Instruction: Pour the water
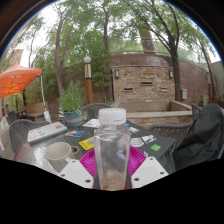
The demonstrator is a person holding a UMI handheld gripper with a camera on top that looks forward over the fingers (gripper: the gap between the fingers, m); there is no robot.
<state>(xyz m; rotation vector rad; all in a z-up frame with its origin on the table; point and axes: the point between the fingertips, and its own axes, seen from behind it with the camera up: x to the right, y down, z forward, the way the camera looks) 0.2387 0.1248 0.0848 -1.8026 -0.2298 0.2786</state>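
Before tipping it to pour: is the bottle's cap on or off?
On. A white cap sits on the neck of the upright bottle, which stands between the tool fingers.

Bottle (112, 145) in the tool: no label readable.
Items on the surface (40, 150) beyond: no print legible.
Signs: none readable.

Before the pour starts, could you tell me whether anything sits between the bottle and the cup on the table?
Nothing visible does. The bottle stands between the claw's pink pads, and the cup sits just beside it on the table with open space between them.
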